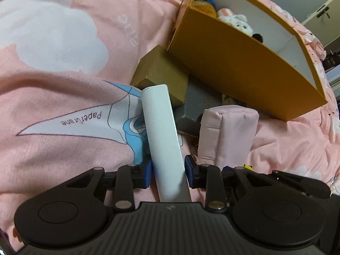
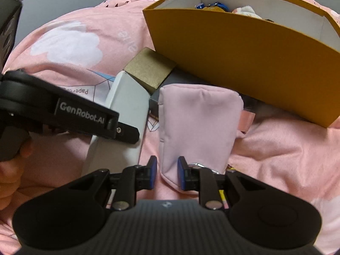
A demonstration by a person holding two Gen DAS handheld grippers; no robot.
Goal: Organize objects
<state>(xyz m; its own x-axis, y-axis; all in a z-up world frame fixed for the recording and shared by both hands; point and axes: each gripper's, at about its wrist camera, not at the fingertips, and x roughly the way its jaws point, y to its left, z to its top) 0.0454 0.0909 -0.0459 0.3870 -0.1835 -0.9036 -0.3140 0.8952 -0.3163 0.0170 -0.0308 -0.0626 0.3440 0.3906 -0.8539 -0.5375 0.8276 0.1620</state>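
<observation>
Left wrist view: my left gripper (image 1: 169, 171) has its jaws clamped on the white box (image 1: 162, 131), gripped at its near end so it can go to the orange box (image 1: 244, 68). Plush toys (image 1: 233, 22) already inside; the wall hides most of them.

Right wrist view: my right gripper (image 2: 167, 173) pinches the near corner of the pink pouch (image 2: 196, 125). Gold box (image 2: 148, 70) and grey box (image 2: 155, 101) lie partly buried behind.

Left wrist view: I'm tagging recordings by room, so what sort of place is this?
Most likely a bedroom, with the work done on a bed. The surface is a soft pink printed duvet, plush toys sit in an orange box, and cupboard doors show behind.
</observation>
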